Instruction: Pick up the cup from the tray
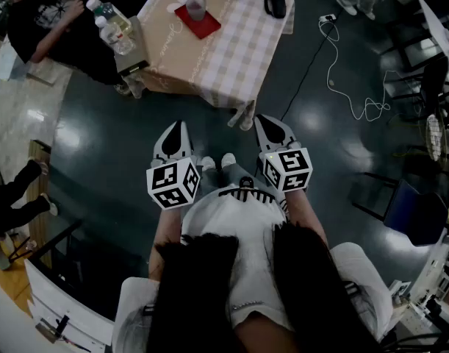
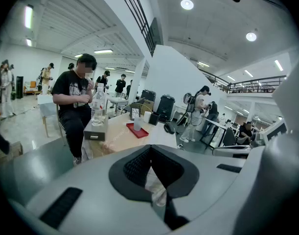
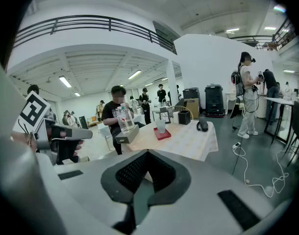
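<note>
First: Dark glossy floor fills the head view, a white cable snaking across it, and past the feet stands a table in a beige checked cloth.

Second: On it, the clear plastic cup sits upright on the red square tray, well apart from both tools.

First: And the left gripper and right gripper are each clamped tight on nothing!

Second: Only the gripper views reveal the white hall, with a dark balcony rail and a standing person with a backpack.
</note>
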`<action>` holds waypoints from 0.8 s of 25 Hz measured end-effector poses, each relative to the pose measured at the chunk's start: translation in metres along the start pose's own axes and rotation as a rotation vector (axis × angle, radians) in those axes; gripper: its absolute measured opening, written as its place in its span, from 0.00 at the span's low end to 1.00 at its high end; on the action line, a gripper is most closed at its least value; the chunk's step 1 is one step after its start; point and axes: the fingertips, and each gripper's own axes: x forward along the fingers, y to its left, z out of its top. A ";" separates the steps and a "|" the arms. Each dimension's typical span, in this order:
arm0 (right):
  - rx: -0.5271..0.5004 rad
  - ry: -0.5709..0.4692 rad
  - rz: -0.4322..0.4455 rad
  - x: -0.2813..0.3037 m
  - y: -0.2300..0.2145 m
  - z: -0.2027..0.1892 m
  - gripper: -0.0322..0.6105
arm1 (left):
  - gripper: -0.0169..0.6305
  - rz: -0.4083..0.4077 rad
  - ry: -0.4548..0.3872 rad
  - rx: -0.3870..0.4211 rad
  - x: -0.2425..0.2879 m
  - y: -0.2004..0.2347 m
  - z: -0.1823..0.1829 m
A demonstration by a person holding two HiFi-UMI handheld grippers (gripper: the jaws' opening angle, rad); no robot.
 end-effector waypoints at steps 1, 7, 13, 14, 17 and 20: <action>0.001 0.002 0.000 -0.001 -0.001 -0.001 0.06 | 0.04 0.000 0.001 -0.002 0.000 -0.001 -0.001; -0.010 0.009 -0.002 -0.005 -0.007 -0.002 0.06 | 0.04 0.008 0.010 -0.008 -0.003 -0.008 -0.004; 0.038 -0.024 0.003 -0.004 -0.018 -0.002 0.06 | 0.03 0.039 0.010 -0.012 -0.001 -0.008 -0.010; 0.038 -0.018 0.014 -0.002 -0.019 -0.002 0.06 | 0.03 0.044 0.011 -0.011 0.000 -0.008 -0.010; -0.001 -0.013 0.035 0.001 -0.019 0.001 0.07 | 0.03 0.065 0.022 -0.005 0.006 -0.007 -0.014; 0.011 -0.028 0.044 0.003 -0.023 0.006 0.08 | 0.03 0.069 0.029 -0.011 0.008 -0.011 -0.017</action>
